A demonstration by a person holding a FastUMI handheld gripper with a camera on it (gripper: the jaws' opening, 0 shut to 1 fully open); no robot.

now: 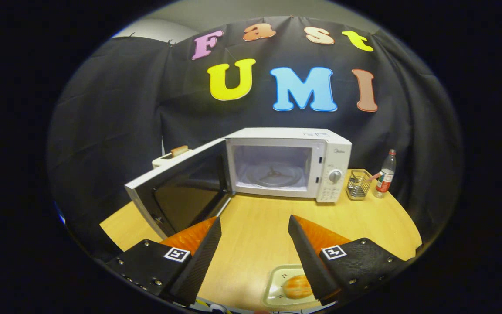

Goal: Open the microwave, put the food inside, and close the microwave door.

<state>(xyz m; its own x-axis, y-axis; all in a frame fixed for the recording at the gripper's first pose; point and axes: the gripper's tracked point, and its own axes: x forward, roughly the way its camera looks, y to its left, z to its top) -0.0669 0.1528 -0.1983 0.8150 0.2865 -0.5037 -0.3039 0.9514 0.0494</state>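
1. The microwave (288, 163) stands toward the back of the wooden table (255, 235), its door (181, 192) swung wide open to the left, so the cavity and its glass turntable (273, 176) are exposed.
2. The gripper (254, 229) hovers above the table in front of the microwave with its fingers spread apart and nothing between them.
3. The food (296, 286), a rounded, browned, bread-like piece, lies on a shallow pale tray (273, 288) close under the gripper, partly hidden behind the right-hand finger.
4. Judging from this, opening is done; loading the food and closing the door remain.
5. The bun-like piece looks light and soft, so a firm squeeze would likely dent it. A gentle grip across its widest part seems right.
6. If the tray goes in with it, the rim is the place to hold. The tray looks thin, stiff and probably smooth, so it could tip or slide in a pinch at one edge, and the food might roll.
7. A wire basket (359, 184) and a bottle (386, 174) stand just right of the microwave, well clear of the path into the cavity.
8. A toaster-like appliance (170, 158) sits behind the open door.
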